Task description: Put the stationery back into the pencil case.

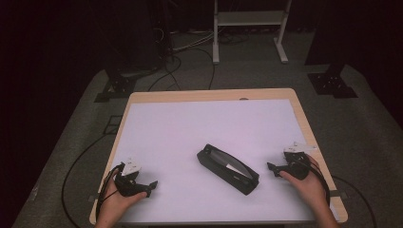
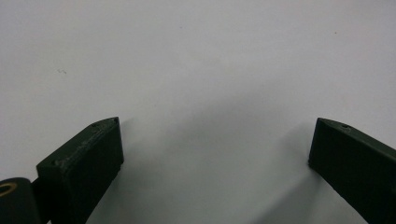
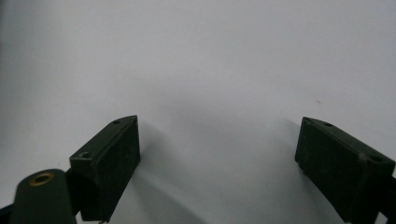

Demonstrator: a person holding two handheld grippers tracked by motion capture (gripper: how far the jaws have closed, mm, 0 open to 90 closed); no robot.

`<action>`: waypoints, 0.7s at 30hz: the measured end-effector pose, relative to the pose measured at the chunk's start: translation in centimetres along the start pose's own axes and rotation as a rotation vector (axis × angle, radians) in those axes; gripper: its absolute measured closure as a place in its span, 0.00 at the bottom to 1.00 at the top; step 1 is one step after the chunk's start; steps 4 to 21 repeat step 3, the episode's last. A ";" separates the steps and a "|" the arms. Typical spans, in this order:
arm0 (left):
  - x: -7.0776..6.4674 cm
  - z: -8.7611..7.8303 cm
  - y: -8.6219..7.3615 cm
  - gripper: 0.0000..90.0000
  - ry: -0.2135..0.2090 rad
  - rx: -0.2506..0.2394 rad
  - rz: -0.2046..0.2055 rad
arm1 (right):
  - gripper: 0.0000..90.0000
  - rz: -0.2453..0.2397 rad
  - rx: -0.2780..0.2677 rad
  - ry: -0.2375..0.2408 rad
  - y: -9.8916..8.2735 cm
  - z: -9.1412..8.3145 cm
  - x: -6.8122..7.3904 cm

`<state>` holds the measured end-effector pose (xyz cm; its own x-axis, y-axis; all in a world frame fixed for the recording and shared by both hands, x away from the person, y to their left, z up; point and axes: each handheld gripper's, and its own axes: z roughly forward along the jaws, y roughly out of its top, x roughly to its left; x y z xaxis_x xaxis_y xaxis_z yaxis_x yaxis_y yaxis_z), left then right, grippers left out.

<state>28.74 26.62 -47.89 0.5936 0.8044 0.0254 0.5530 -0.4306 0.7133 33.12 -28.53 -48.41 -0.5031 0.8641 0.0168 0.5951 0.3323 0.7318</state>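
A: Where's the black case point(image 1: 228, 168) rn?

B: Middle of the white mat point(image 1: 209, 128), a bit toward the person's side, lying diagonal. Looks zipped shut w/ a clear panel on top, tho it's too small to be sure. Left gripper point(image 1: 151, 186) sits well apart at the near-left corner; right gripper point(image 1: 271, 167) is near the case's right end, not touching.

A: Jaws?

B: Both spread wide, nothing between them. In the left gripper view, the left gripper point(image 2: 212, 142) has bare mat between the pads, and the same goes for the right gripper point(image 3: 217, 140) in its own view.

A: So what goes wrong from here?

B: My guess: case is smooth and long. Grab it w/ one gripper at an end and it prob pivots or skids across the mat. Pinch the soft top and the pads could slip off or dent the clear panel. Cables trailing off the table edge might snag too.

A: What do the views give you, diff-wise?

B: High view gives layout, i.e. case vs. both hands. Gripper views give jaw gap and how low the pads sit over the mat; shadows say close.
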 end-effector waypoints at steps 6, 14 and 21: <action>0.0 0.0 0.0 0.02 -0.001 0.004 0.003 | 0.14 -0.001 0.000 0.000 0.0 0.0 0.0; 0.0 0.0 0.0 0.02 -0.001 0.004 0.003 | 0.14 -0.001 0.000 0.000 0.0 0.0 0.0; 0.0 0.0 0.0 0.02 -0.001 0.004 0.003 | 0.14 -0.001 0.000 0.000 0.0 0.0 0.0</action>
